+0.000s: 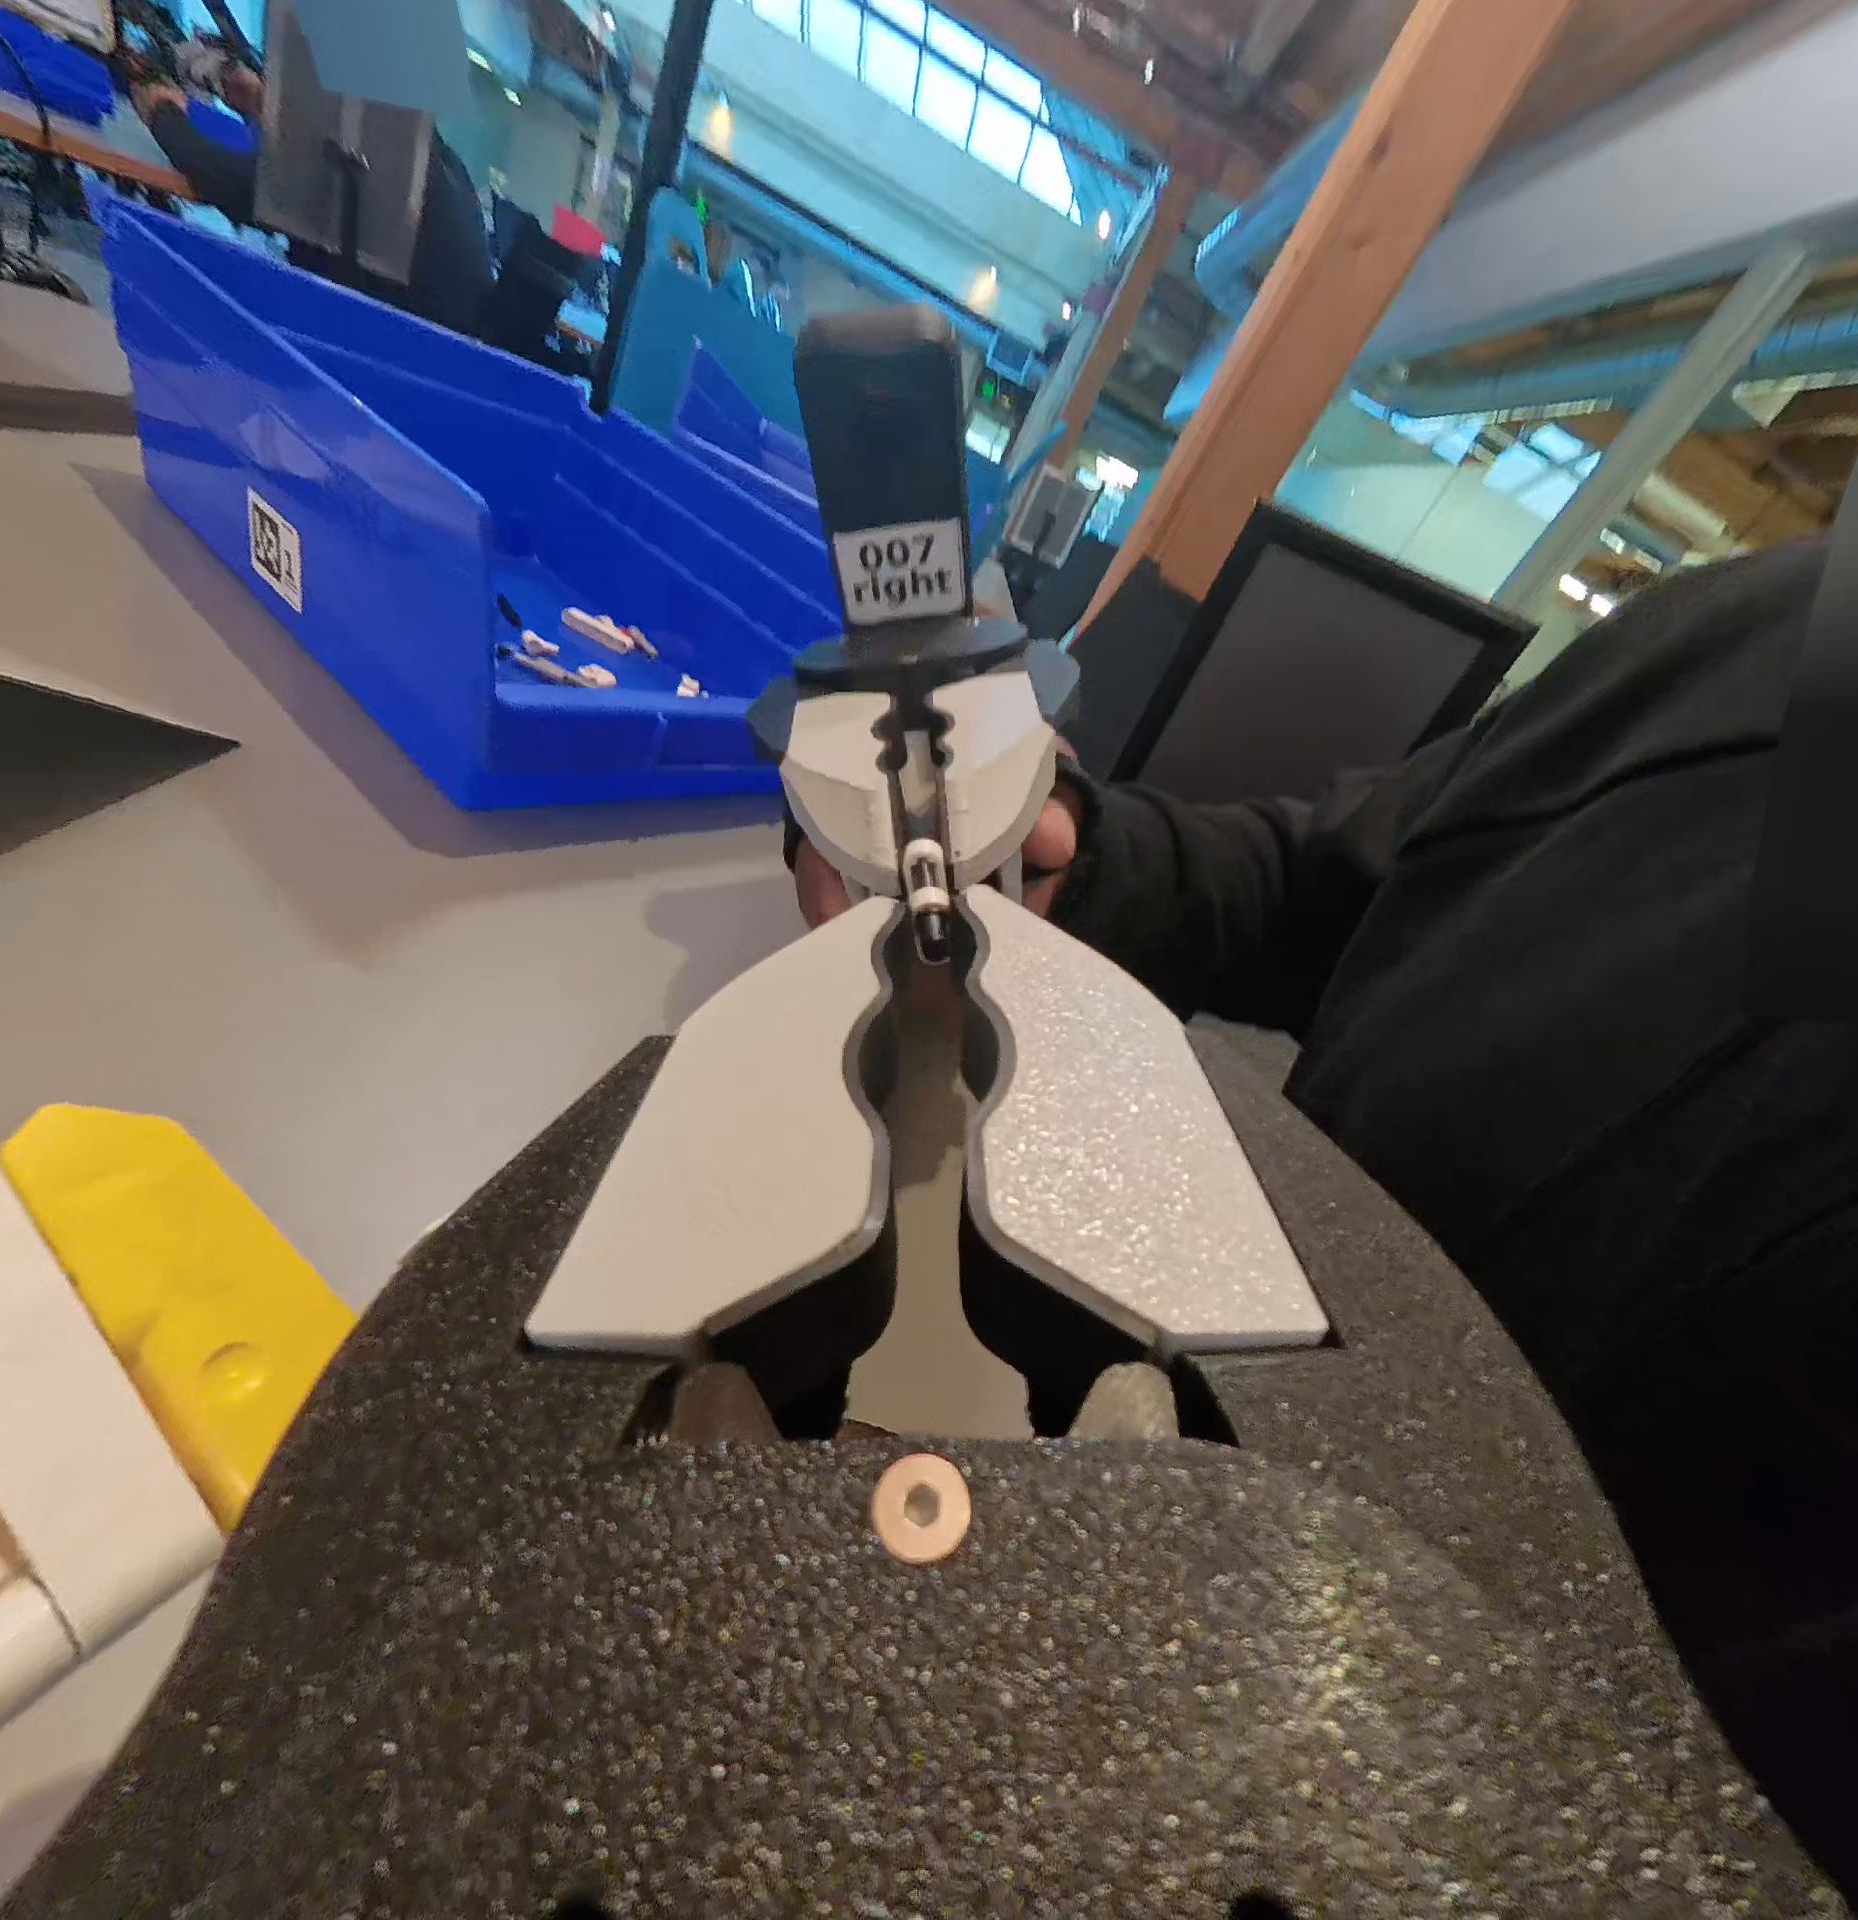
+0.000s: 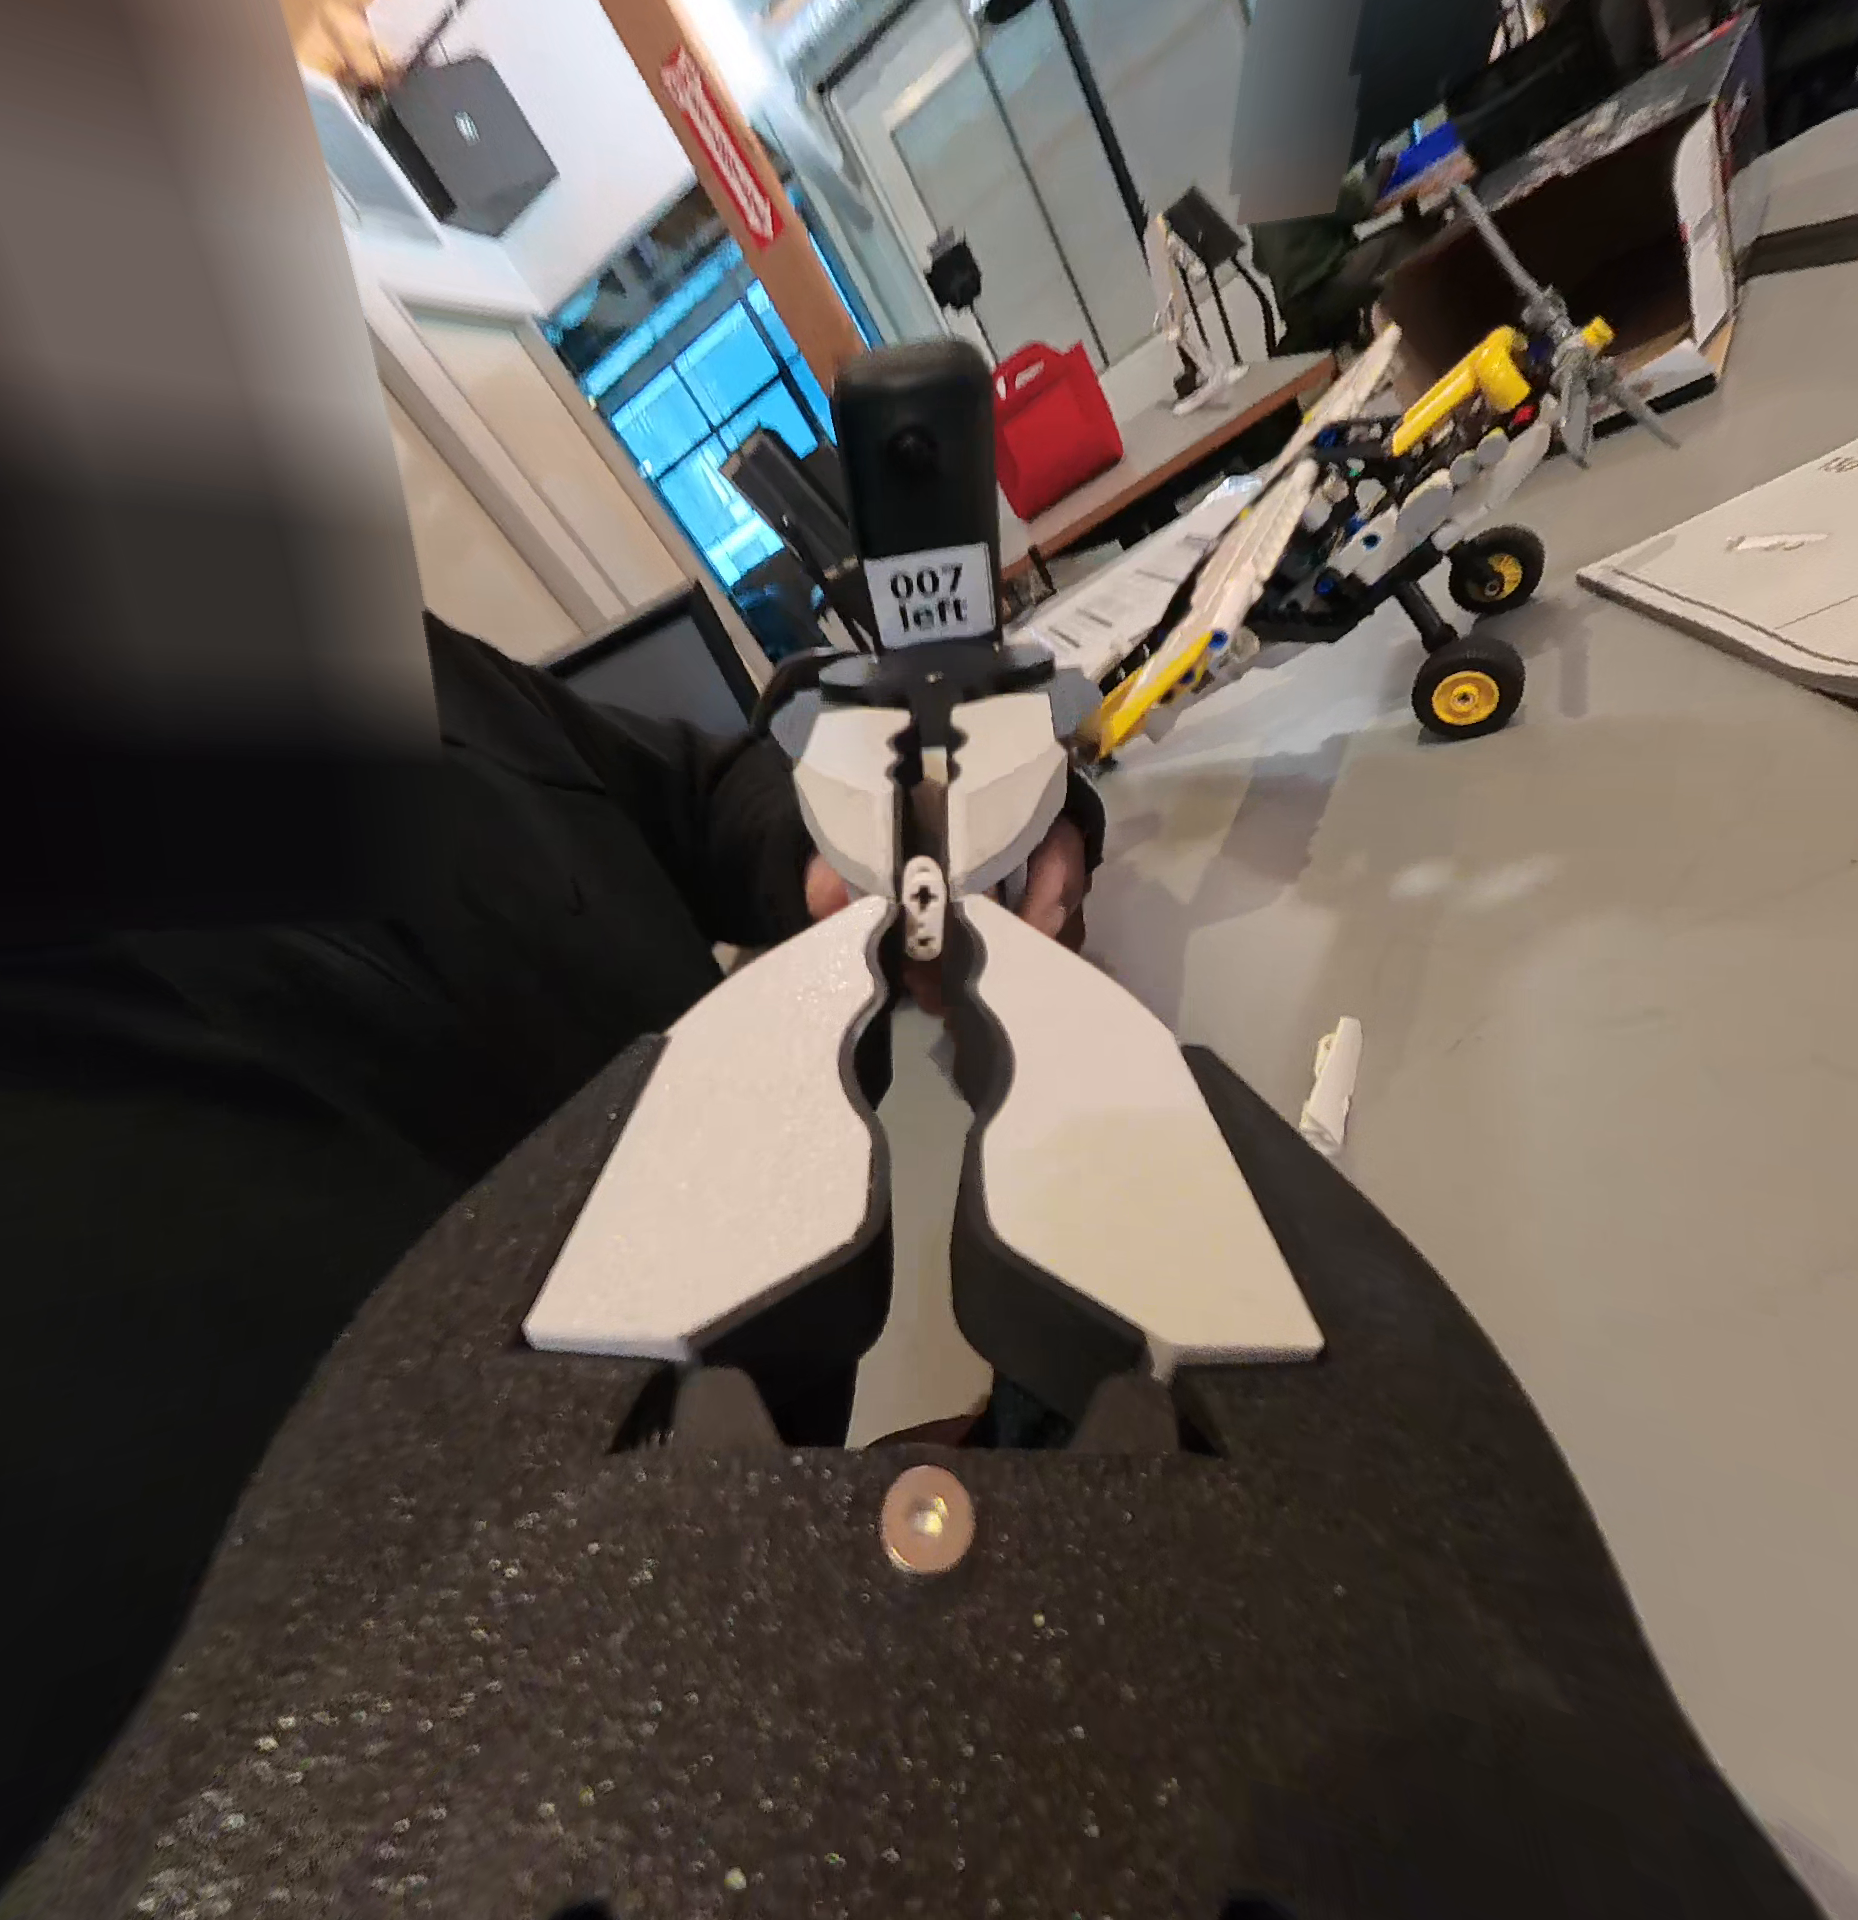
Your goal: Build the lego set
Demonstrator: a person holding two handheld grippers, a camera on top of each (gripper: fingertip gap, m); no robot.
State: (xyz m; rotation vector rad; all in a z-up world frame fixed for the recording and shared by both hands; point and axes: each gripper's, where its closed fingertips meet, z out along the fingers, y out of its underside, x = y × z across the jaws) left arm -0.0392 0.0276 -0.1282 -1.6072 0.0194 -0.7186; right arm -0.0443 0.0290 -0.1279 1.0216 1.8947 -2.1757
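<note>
Grey plastic of the left gripper (image 1: 930, 920), jaws narrowed to a slit and closed on a short black pin (image 1: 930, 935) at the very tips. Head-on to it and tip to tip, the right gripper (image 1: 925, 883), jaws pinched on a small white connector piece (image 1: 923, 864) that carries the pin, both held up off the table (image 1: 333, 987). To the left, a broad bare stretch of pale grey table, bounded farther off by a blue bin (image 1: 333, 499) with a few small pale parts (image 1: 592, 644) on its floor. At the near left edge, a yellow block (image 1: 156, 1247). To the right, hemmed in by a black sleeve (image 1: 1424, 935), with a dark screen (image 1: 1309, 665) and a wooden post (image 1: 1320, 260) behind.

From the right wrist, the white connector piece between both pairs of tips, flat face with holes toward the camera; pin hidden here. Left side filled by dark clothing. Right side open: bare grey table, one loose white part (image 2: 1335, 1081) near the gripper body. Well beyond, a yellow, white and black toy vehicle (image 2: 1372, 520) on wheels, paper sheets (image 2: 1787, 582) at the edge, an open cardboard box (image 2: 1631, 208) and a red bag (image 2: 1055, 426). Glass doors and windows behind.
</note>
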